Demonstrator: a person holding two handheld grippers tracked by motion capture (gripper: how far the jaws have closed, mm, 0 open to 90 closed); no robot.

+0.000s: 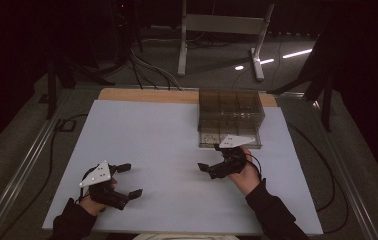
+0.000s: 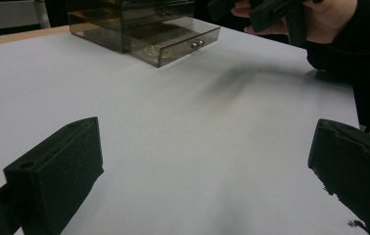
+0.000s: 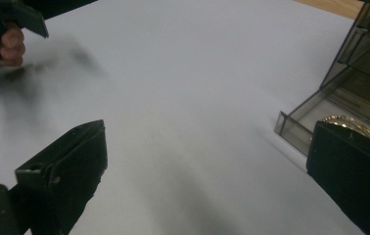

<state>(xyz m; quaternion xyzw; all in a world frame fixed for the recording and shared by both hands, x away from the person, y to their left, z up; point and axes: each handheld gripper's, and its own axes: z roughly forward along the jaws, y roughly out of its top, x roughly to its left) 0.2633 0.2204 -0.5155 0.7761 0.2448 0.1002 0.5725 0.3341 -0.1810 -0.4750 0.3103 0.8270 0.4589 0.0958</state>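
Drawer box (image 1: 231, 117) far right on table (image 1: 147, 145) — bottom drawer (image 2: 175, 44) out.

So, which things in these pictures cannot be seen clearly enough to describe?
- Gold item in the open bottom drawer: in the right gripper view a jaw of the right gripper covers part of it; in the high view it is too small to identify.
- Upper drawers of the smoked plastic drawer box: dark walls hide any contents.
- Left gripper: in the left gripper view, both jaws are cut off by the bottom edge.
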